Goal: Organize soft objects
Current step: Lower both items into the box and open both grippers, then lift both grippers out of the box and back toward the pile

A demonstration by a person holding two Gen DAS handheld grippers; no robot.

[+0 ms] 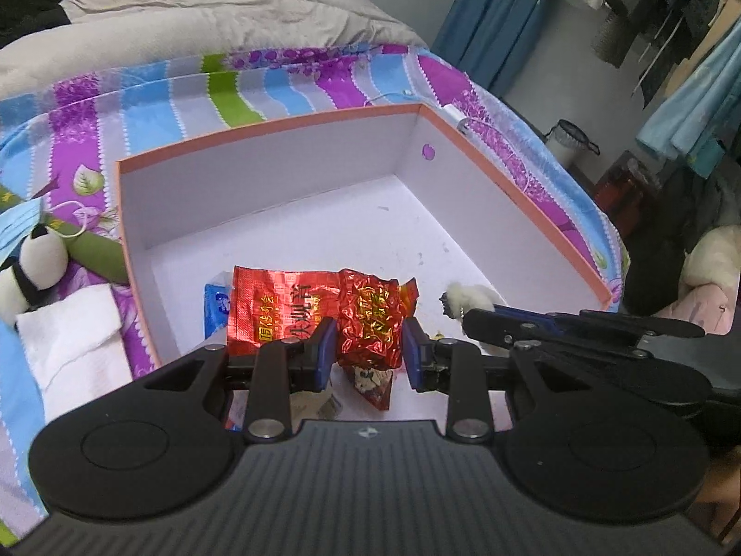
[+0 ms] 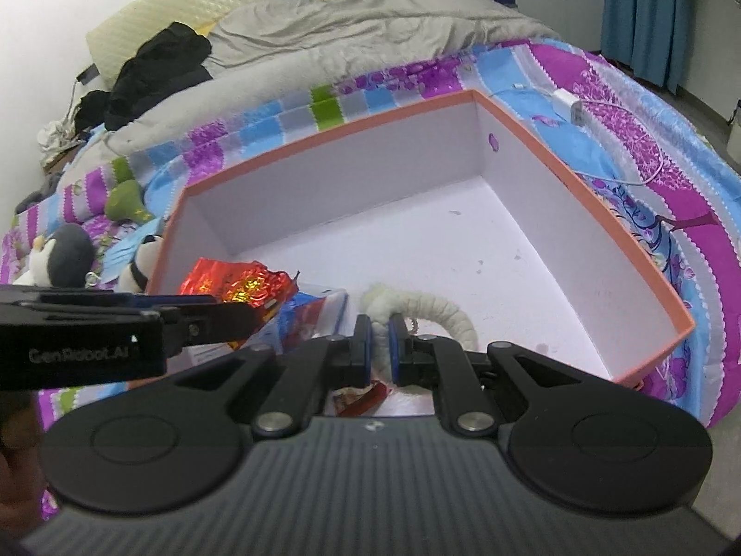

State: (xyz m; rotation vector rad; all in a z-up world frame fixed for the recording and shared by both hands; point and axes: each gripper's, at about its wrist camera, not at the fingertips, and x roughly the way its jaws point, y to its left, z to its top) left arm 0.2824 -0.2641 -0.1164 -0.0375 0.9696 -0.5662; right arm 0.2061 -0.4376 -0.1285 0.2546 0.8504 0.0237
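**Both grippers hold soft items over the orange-rimmed box**

Left wrist view: the left gripper (image 1: 368,350) has its blue pads clamped on a crumpled red foil packet (image 1: 368,324) printed with gold Chinese characters too creased to read. Just behind it, a flat red foil sachet (image 1: 273,310) with gold Chinese lettering lies on the floor of the large white cardboard box with an orange rim (image 1: 278,176), partly over a blue-and-white plastic pack (image 1: 215,301). Outside the box, on the striped purple-and-blue bedsheet (image 1: 153,92), lie a small panda plush (image 1: 37,268), a folded white tissue (image 1: 74,338) and a blue face mask (image 1: 18,227). The right gripper's black arm enters from the right, carrying a fuzzy white item.

Right wrist view: the right gripper (image 2: 380,345) is pinched together on a fuzzy white curved plush piece (image 2: 435,312), held over the box's near corner. The left gripper's side, at the left, reads "GenRobot.AI". A grey penguin plush (image 2: 65,255) sits on the sheet.
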